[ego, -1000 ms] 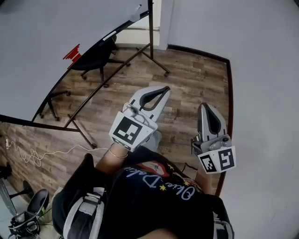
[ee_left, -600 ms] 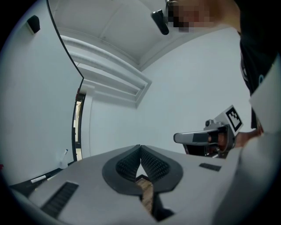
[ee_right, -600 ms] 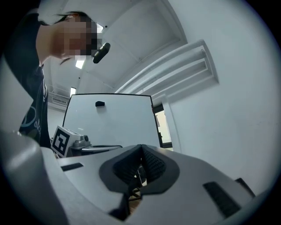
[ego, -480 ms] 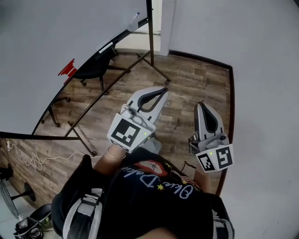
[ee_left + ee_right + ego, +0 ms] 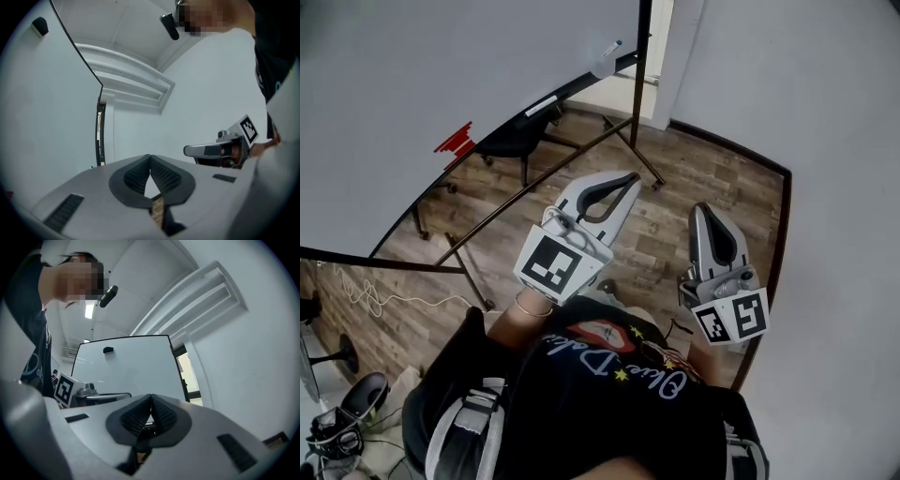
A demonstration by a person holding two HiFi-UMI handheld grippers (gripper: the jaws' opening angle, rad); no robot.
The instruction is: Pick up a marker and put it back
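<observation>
- Carrying both tools low in front of the black shirt (image 5: 581,394), the person has nothing within reach of either. It reads as a walking-up posture, not a working one.
- Left claw (image 5: 630,178): at 12 o'clock from the chest. The jaws are pressed tip to tip with nothing between them, and its own view shows only bare wall beyond the pads.
- Right claw (image 5: 705,210): at 2 o'clock, jaws likewise closed together and empty. Its own view faces the board.
- Wooden floor (image 5: 694,187): under both tools, with a loose white cable (image 5: 366,302) at 9 o'clock.
- Black office chair (image 5: 514,141): at 11 o'clock, close below the board's lower edge.
- Whiteboard (image 5: 441,66): on a black stand (image 5: 639,84), filling 10 to 12 o'clock. A small red patch (image 5: 455,142) sits at 10 o'clock; I cannot tell what it is.
- Marker (image 5: 607,49): judged to be the pale stick with a blue end at the board's lower edge near 12 o'clock, well apart from both claws. It probably rests on the ledge where it is stored.
- Pale oblong (image 5: 542,105): further along the same edge, kind uncertain.
- Status, as a judgement: the pick-up has not begun, and one claw must open on approach.
</observation>
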